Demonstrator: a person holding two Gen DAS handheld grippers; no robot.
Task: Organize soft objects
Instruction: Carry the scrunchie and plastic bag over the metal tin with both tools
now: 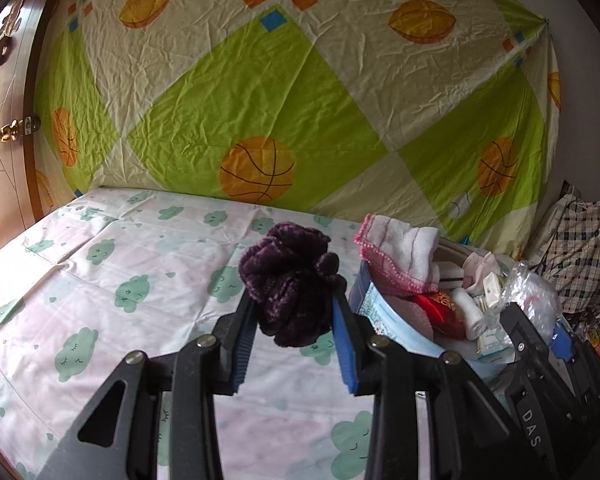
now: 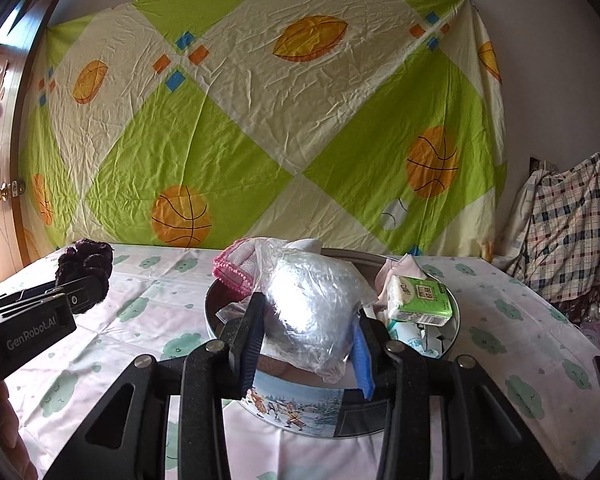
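Over bed: left gripper [image 1: 294, 308] clamps one scrunchie [image 1: 292, 280] (purple) | right gripper [image 2: 306, 336] clamps one plastic bag [image 2: 316, 304]

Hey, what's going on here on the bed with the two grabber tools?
A person is sorting soft things with two handheld grippers. The left gripper is clamped on a dark purple fuzzy scrunchie, held above the cloud-print sheet. The right gripper grips a crinkly clear plastic bag over a round tin. The tin holds a pink-edged white cloth and a green tissue pack, among other things.
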